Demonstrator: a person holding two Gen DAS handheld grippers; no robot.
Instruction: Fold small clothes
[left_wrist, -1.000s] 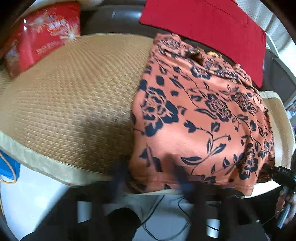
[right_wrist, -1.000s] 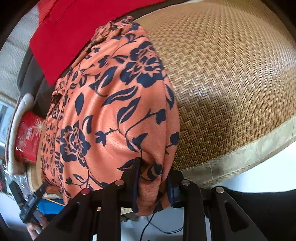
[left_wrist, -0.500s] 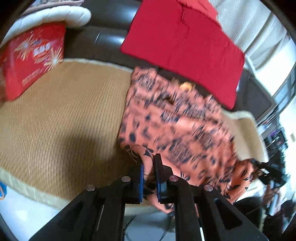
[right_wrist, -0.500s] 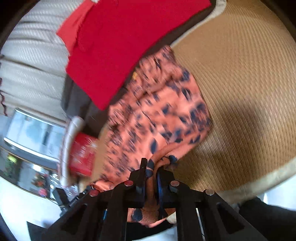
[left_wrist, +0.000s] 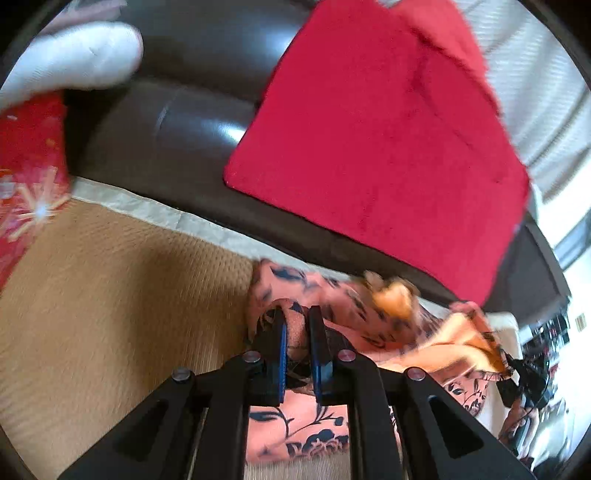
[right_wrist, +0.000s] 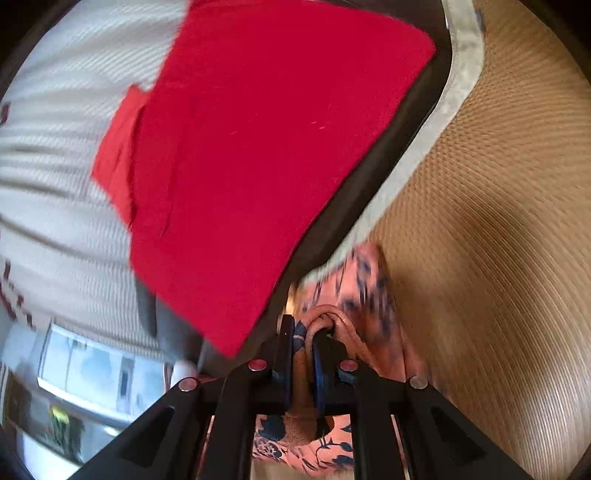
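Observation:
An orange garment with a dark blue flower print (left_wrist: 351, 306) lies on a woven straw mat (left_wrist: 110, 295). My left gripper (left_wrist: 297, 325) is shut on its near hem corner and holds it lifted and carried toward the garment's far end. My right gripper (right_wrist: 304, 332) is shut on the other hem corner of the same garment (right_wrist: 365, 280), bunched between the jaws. The cloth is doubled over itself; its far part is blurred.
A red cloth (left_wrist: 373, 129) hangs over the dark sofa back (left_wrist: 177, 122) behind the mat, also in the right wrist view (right_wrist: 258, 147). A red patterned box (left_wrist: 26, 173) and a white cushion (left_wrist: 70, 62) stand at the left. The mat's pale border (right_wrist: 436, 122) runs along the sofa.
Both grippers closed on the near hem, lifted it and carried it forward over the garment toward the sofa back. The garment went from flat to folded over.

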